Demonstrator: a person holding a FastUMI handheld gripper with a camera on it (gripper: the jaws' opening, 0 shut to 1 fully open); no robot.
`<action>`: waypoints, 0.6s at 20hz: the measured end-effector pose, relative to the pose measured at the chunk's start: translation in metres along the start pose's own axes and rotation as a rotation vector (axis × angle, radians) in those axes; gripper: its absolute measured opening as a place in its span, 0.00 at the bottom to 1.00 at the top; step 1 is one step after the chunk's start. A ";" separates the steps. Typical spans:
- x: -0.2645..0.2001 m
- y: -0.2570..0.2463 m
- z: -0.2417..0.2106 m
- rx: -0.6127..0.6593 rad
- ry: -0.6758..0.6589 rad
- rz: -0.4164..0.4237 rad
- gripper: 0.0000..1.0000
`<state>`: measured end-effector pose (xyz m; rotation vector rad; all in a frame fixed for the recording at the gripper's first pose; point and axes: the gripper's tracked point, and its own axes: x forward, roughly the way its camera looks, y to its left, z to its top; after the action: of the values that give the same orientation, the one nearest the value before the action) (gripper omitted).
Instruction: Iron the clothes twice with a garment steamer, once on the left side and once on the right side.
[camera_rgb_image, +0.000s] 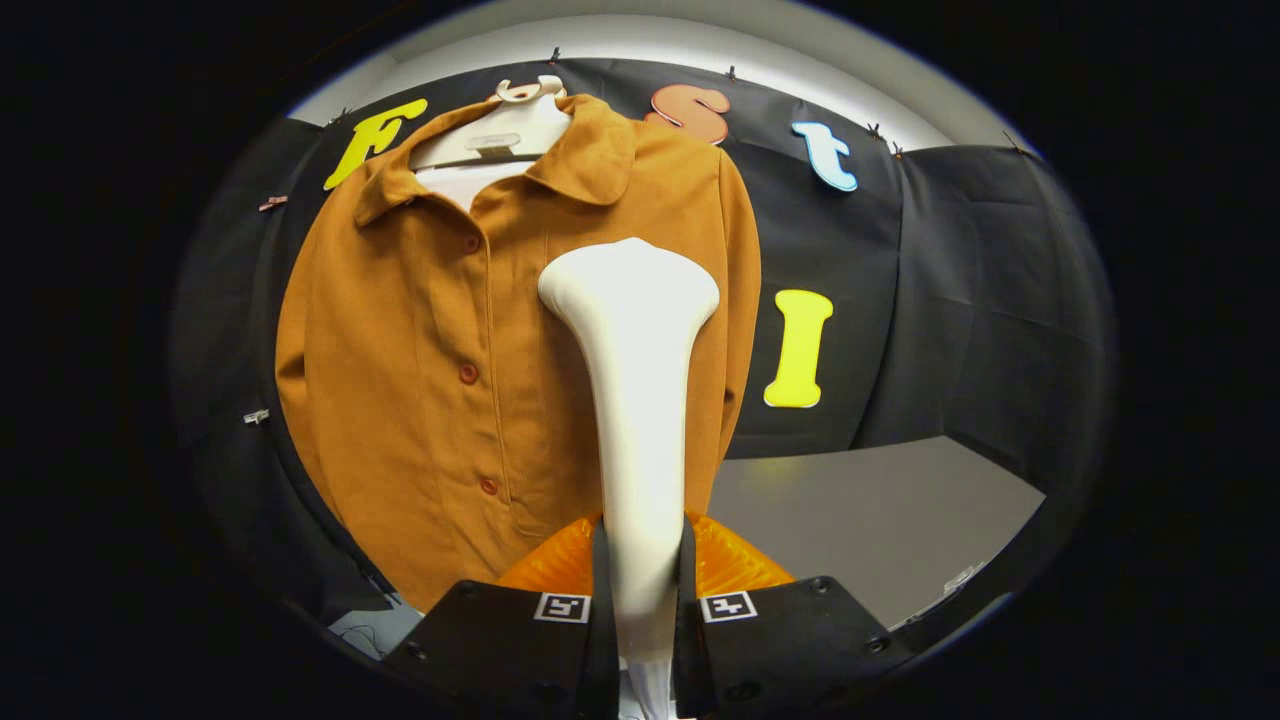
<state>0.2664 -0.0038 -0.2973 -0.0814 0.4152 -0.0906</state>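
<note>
Your fingers (640, 600) are clenched on the steamer (635, 400), 1 pad on each side of its white neck, with the orange body just behind them. The steamer's broad head is up against the shirt (420, 380), right of the button placket and level with the chest, just below the collar. Whether the head truly touches the cloth, you cannot tell from here. The shirt hangs on a white hanger (500, 135) in front of the black wall, buttoned, its hem down near your fingers. A grey surface (880, 520) lies to the right of the shirt, lower down.

Likely you are at the top of 1 of the 2 passes. Mind these risks:
- The neck is smooth and tapered; a loose grip could let the steamer twist or slide.
- Pushing hard may swing the shirt on the hanger, so the head loses the cloth.
- Drifting left would snag the head on the buttons.
</note>
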 end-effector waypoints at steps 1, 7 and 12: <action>0.001 0.001 -0.010 -0.001 0.017 -0.003 0.25; 0.006 0.002 -0.070 -0.009 0.108 -0.014 0.25; 0.004 0.007 -0.127 0.025 0.229 -0.002 0.25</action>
<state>0.2192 -0.0046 -0.4160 -0.0466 0.6424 -0.1072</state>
